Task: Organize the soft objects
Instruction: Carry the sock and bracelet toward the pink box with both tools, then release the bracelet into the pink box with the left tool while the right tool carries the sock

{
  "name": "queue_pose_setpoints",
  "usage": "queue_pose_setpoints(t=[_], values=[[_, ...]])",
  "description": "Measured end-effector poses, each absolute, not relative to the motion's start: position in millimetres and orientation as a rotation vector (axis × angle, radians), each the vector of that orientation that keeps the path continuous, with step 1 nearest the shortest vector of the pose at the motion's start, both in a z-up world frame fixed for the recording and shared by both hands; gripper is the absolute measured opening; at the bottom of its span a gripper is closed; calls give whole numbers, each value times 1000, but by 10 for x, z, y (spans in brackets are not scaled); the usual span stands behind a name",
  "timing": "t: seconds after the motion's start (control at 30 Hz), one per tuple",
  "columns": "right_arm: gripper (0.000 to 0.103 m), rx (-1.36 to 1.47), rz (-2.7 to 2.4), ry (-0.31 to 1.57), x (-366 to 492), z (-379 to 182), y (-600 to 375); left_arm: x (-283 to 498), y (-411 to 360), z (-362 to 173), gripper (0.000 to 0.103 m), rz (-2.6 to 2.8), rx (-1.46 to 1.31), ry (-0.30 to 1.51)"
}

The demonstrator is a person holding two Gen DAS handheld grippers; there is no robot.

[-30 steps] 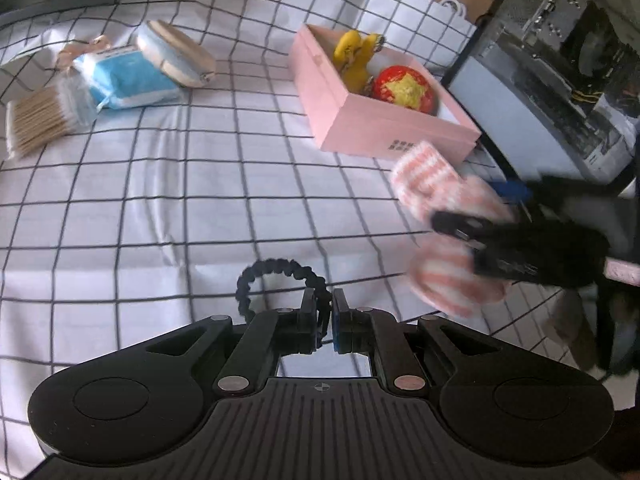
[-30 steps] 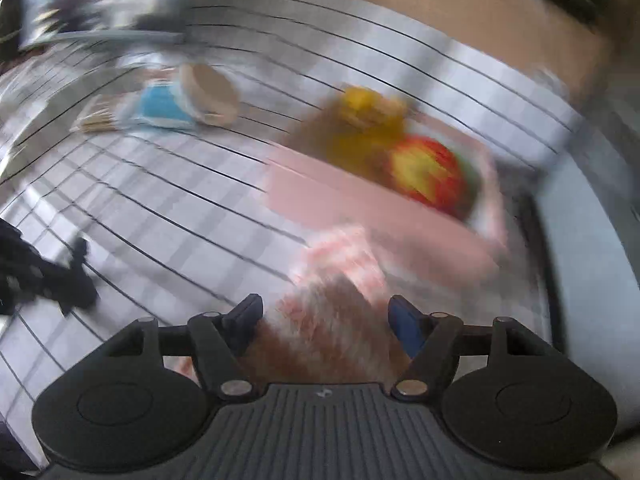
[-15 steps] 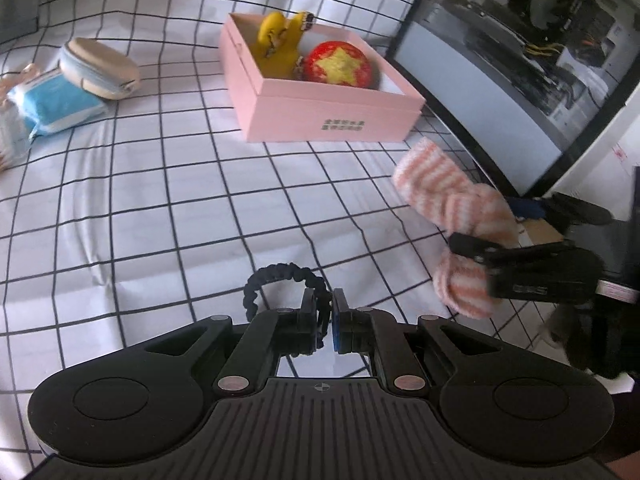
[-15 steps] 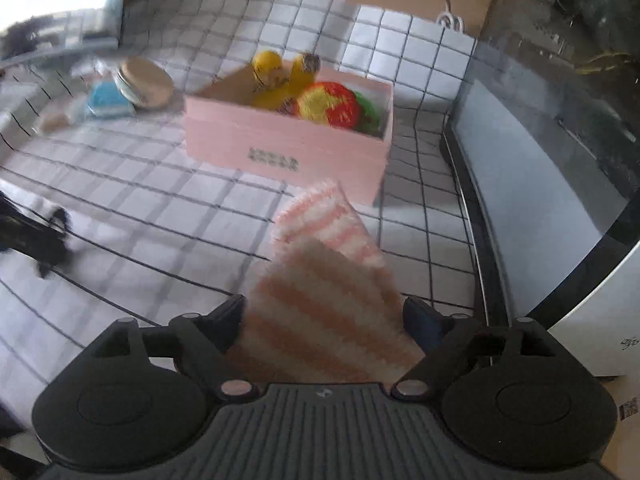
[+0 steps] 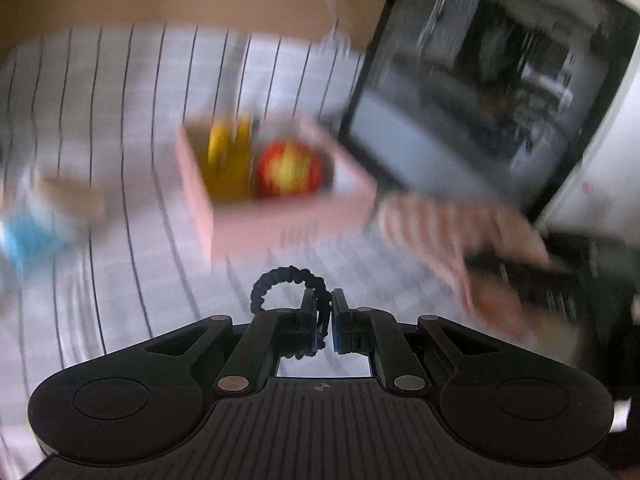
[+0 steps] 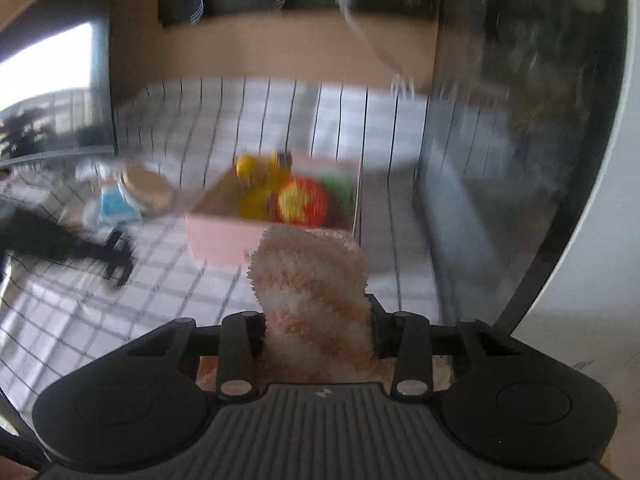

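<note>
My left gripper (image 5: 325, 312) is shut on a black braided bracelet (image 5: 280, 282) and holds it above the checked cloth, short of the pink box (image 5: 272, 216). The box holds a yellow plush (image 5: 228, 160) and a red ball with a yellow star (image 5: 290, 168). My right gripper (image 6: 316, 320) is shut on a fuzzy pink-and-white striped sock (image 6: 312, 280), which stands up between the fingers in front of the pink box (image 6: 224, 236). The sock (image 5: 452, 224) and the right gripper also show at the right of the left wrist view. Both views are blurred.
A blue packet (image 6: 114, 200) and a round beige case (image 6: 146, 190) lie left of the box. A dark glass-fronted cabinet (image 5: 480, 100) stands to the right of the cloth. A white cable (image 6: 372, 44) hangs on the back wall.
Both grippers have lifted and moved toward the pink box, which looms larger now. The sock and the bracelet stay held.
</note>
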State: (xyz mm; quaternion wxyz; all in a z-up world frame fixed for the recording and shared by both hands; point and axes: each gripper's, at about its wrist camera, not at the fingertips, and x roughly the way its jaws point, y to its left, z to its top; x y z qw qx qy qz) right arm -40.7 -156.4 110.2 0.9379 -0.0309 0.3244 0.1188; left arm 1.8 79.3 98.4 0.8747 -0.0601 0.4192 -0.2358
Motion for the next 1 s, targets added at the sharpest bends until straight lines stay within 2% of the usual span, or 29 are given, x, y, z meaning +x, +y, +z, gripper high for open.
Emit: queue_pose_setpoints(t=[0.23, 0.37, 0.53, 0.83, 1.0], values=[[38, -57, 227, 617, -560, 1134, -1560, 866, 608, 1679, 14, -508, -99, 639], [38, -67, 214, 631, -587, 1078, -1591, 1467, 551, 1411, 16, -400, -255, 688], [38, -82, 201, 652, -528, 1050, -1646, 1874, 576, 800, 16, -394, -271, 910], [38, -47, 376, 555, 385, 1542, -1324, 1191, 1204, 746, 16, -289, -434, 852], [38, -2, 512, 738, 1401, 1399, -822, 751, 1372, 739, 16, -286, -477, 862]])
